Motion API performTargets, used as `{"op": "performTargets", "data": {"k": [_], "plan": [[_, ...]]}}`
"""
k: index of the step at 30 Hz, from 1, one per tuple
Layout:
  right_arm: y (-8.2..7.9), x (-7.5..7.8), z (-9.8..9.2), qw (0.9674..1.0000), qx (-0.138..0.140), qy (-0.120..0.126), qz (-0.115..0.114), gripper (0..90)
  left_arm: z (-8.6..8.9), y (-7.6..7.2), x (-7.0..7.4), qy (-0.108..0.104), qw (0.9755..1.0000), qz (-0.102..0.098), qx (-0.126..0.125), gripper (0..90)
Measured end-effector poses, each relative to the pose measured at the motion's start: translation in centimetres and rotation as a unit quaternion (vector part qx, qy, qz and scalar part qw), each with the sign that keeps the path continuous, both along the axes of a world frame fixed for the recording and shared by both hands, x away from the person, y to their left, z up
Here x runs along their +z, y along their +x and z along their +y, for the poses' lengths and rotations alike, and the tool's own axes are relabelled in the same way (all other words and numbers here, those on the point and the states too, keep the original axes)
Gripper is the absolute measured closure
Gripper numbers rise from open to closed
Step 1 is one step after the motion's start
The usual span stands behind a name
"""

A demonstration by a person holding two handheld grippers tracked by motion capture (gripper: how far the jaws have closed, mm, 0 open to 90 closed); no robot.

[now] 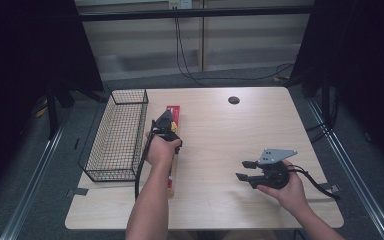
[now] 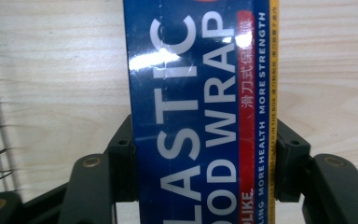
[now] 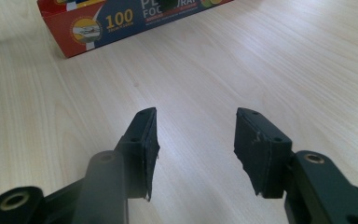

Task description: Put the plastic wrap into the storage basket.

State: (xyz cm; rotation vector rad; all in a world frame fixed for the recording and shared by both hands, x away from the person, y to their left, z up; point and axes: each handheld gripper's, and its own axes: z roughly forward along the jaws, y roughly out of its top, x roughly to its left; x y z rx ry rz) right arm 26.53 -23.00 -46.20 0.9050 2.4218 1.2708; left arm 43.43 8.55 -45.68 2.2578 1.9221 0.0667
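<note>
**Pale wood table, left gripper clamped on a box of plastic wrap**

Pale wood table (image 1: pixel 220 135) under dim light, with dark curtains at both sides and grey floor beyond it. A long, narrow box (image 1: pixel 173 114) of plastic wrap lies on the left half of the table, running away from the person. Its near part is hidden under the left hand and forearm in the high view; its red far end shows past the hand.

In the left gripper view, the box (image 2: pixel 200 112) runs straight up the middle, blue with large white letters reading "PLASTIC" and "WRAP", a red strip and a yellow edge on one side. The left gripper (image 1: pixel 169 131) has its two black jaws pressed against the box's long sides, one on each, grasping it.

Just beside the box, on its left, stands a black wire basket (image 1: pixel 117 137), long and rectangular, with wood showing through its mesh. Its mesh edge also shows at the left of the left gripper view.

Well apart, on the right half of the table, the right gripper (image 1: pixel 246 170) is held low in the right hand (image 1: pixel 290 187), a grey plate on top and a cable trailing behind. Its jaws stand apart, released, with bare wood between them. In the right gripper view, the box's end (image 3: pixel 121 21) lies farther off, marked "100".

A small dark round hole (image 1: pixel 234 100) sits near the table's far edge.
</note>
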Motion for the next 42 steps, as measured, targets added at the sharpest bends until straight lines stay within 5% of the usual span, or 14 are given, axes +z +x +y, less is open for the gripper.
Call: {"op": "performTargets", "data": {"k": [8, 13, 27, 37, 42], "plan": [[0.1, 0.0, -0.1, 1.0, -0.001, 0.004, -0.002, 49.4, -0.2, -0.6, 1.1, 0.003, 0.9995, 0.026, -0.017, 43.5], [0.0, 0.1, -0.1, 1.0, -0.002, 0.002, -0.004, 49.3, -0.2, -1.1, 2.1, -0.005, 0.9993, 0.014, -0.034, 43.9], [0.1, 0.2, -0.2, 0.9999, -0.005, 0.008, -0.005, 47.2, 0.5, -1.4, 6.0, -0.033, 0.9972, 0.017, -0.065, 44.0], [0.3, 0.3, -0.2, 0.9996, -0.021, 0.011, -0.013, 16.8, 2.1, -1.9, 8.4, -0.035, 0.9967, 0.018, -0.071, 43.9], [0.4, 0.1, 0.0, 0.9996, -0.026, 0.004, -0.008, 9.2, 3.0, -2.0, 9.3, -0.029, 0.9969, 0.016, -0.071, 43.8]]}}
